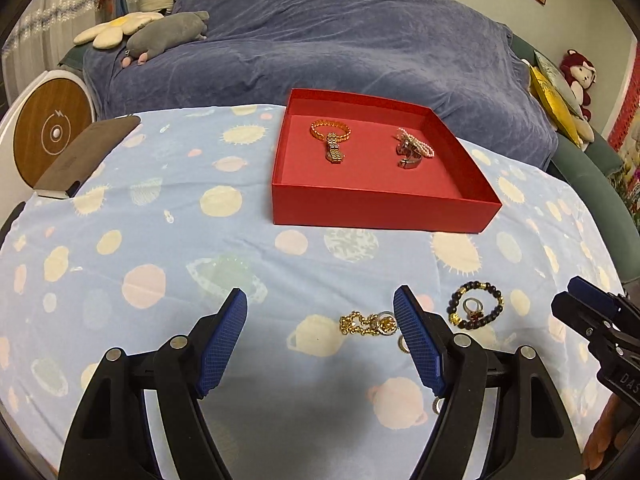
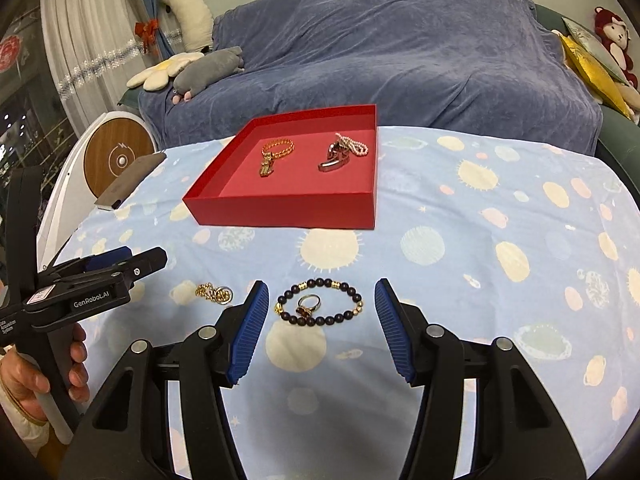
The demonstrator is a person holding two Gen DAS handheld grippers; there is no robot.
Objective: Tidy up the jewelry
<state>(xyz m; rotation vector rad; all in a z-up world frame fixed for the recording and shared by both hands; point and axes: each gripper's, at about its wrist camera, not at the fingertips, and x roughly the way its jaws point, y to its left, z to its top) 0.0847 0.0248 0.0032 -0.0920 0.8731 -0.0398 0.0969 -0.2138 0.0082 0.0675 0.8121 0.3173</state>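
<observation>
On the planet-print cloth lies a dark bead bracelet [image 2: 338, 317] with a ring [image 2: 309, 303] inside its loop. My right gripper [image 2: 322, 286] is open, its blue pads standing either side of the bracelet and apart from it. A gold chain [image 1: 366, 324] lies between the fingers of my open left gripper [image 1: 320, 300], close to the right pad, untouched. The bracelet [image 1: 498, 300] lies just right of that pad. Farther back, the red box [image 1: 380, 208] holds a gold bracelet [image 1: 331, 130], a watch [image 1: 334, 152], pearls [image 1: 418, 144] and a silver piece [image 1: 408, 163].
A small ring [image 1: 401, 345] peeks out beside the left gripper's right finger. A dark flat case [image 1: 84, 156] lies at the table's left edge beside a round wood-faced device [image 1: 48, 136]. A blue-covered sofa [image 1: 340, 40] with plush toys stands behind the table.
</observation>
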